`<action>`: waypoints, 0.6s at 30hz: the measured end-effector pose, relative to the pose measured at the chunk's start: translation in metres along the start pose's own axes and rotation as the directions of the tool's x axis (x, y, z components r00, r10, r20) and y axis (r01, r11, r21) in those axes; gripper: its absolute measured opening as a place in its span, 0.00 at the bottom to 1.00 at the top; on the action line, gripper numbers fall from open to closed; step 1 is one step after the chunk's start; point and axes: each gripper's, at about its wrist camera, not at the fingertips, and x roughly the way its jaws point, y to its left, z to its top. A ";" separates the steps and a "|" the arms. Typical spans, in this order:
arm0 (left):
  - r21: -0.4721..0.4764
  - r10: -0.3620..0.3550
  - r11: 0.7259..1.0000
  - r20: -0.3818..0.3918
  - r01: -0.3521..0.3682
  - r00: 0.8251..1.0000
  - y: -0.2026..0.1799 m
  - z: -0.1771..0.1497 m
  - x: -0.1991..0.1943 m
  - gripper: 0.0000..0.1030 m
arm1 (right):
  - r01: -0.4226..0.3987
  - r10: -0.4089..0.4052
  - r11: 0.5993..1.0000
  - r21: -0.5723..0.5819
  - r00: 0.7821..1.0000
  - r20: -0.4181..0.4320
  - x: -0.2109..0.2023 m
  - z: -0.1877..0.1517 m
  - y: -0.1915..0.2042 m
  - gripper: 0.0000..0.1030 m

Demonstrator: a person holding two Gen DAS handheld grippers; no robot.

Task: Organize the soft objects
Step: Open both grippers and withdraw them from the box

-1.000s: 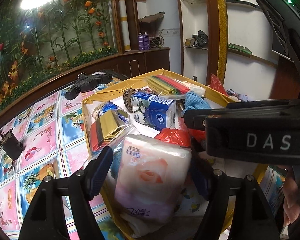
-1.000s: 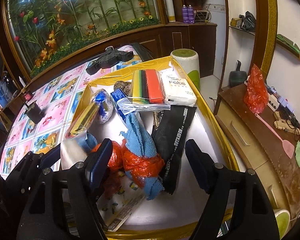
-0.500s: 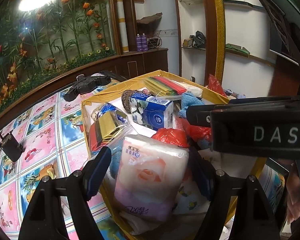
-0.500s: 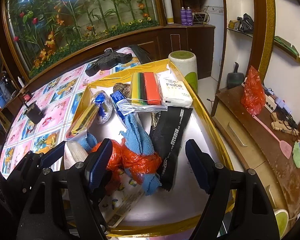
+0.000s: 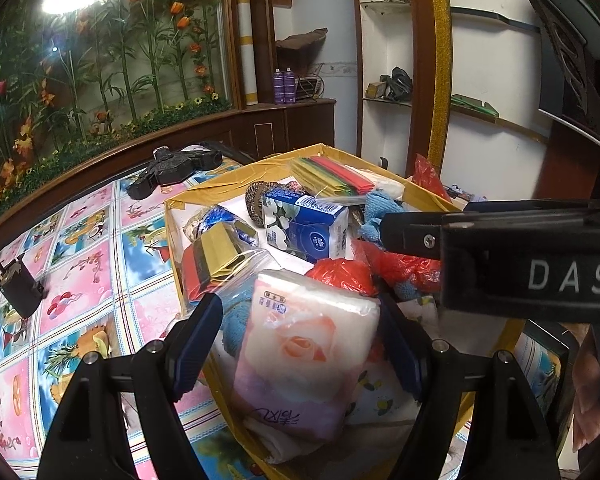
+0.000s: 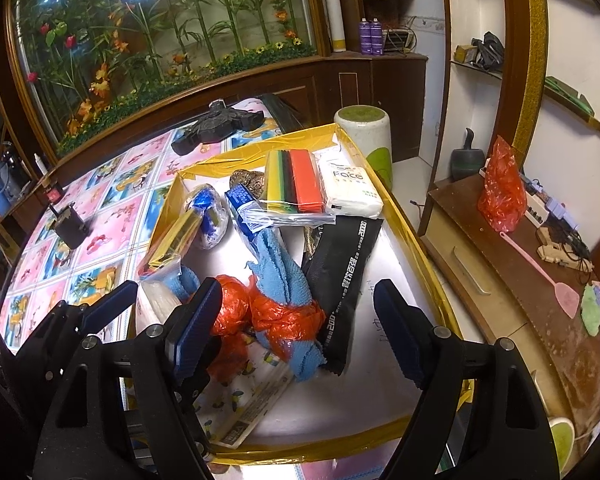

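Left view: the left claw (image 5: 300,344) straddles the tissue pack (image 5: 306,356) at lower centre, in the box (image 5: 172,216); whether its pads press it, I cannot tell.

Right view: the right claw (image 6: 298,328), just widened, stands open and empty above the blue cloth (image 6: 282,288). Next, likely lower and close.

The tissue pack (image 5: 308,364) wears thin, glossy plastic film that crinkles and catches the light. The blue cloth (image 6: 284,280) looks like soft, nubbly terry, matt, bound by a crumpled, shiny red plastic bag (image 6: 284,316). The black pouch (image 6: 344,276) is smooth, satin plastic. The box (image 6: 412,240) rim carries shiny gold tape. The tablecloth (image 5: 80,264) is glossy printed vinyl.
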 end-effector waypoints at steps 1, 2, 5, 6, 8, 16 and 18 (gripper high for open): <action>0.001 0.001 1.000 0.000 -0.001 1.000 0.000 0.000 0.000 0.76 | 0.002 -0.002 1.000 0.000 1.000 0.001 -0.001 0.000 0.001 0.77; 0.000 0.001 1.000 0.001 -0.001 1.000 0.000 0.000 0.000 0.76 | 0.003 -0.003 1.000 0.000 1.000 0.001 -0.002 0.000 0.001 0.77; -0.010 -0.007 1.000 -0.003 0.007 1.000 0.001 0.000 0.000 0.76 | 0.004 -0.004 1.000 0.002 1.000 0.002 -0.003 0.000 0.000 0.77; -0.014 -0.010 1.000 -0.004 0.010 1.000 0.002 0.000 0.000 0.76 | 0.003 -0.003 1.000 0.003 1.000 0.002 -0.003 0.000 0.000 0.77; -0.016 -0.012 1.000 -0.007 0.012 1.000 0.003 0.000 0.000 0.76 | 0.005 -0.005 1.000 0.001 1.000 0.002 -0.003 0.000 0.001 0.77; 0.008 0.010 1.000 0.005 -0.010 1.000 0.000 0.000 -0.002 0.76 | 0.007 -0.007 1.000 0.015 1.000 0.001 -0.008 -0.001 -0.002 0.77; 0.015 0.016 1.000 0.008 -0.016 1.000 -0.001 -0.001 -0.003 0.76 | 0.008 -0.008 1.000 0.017 1.000 -0.002 -0.007 -0.003 -0.002 0.77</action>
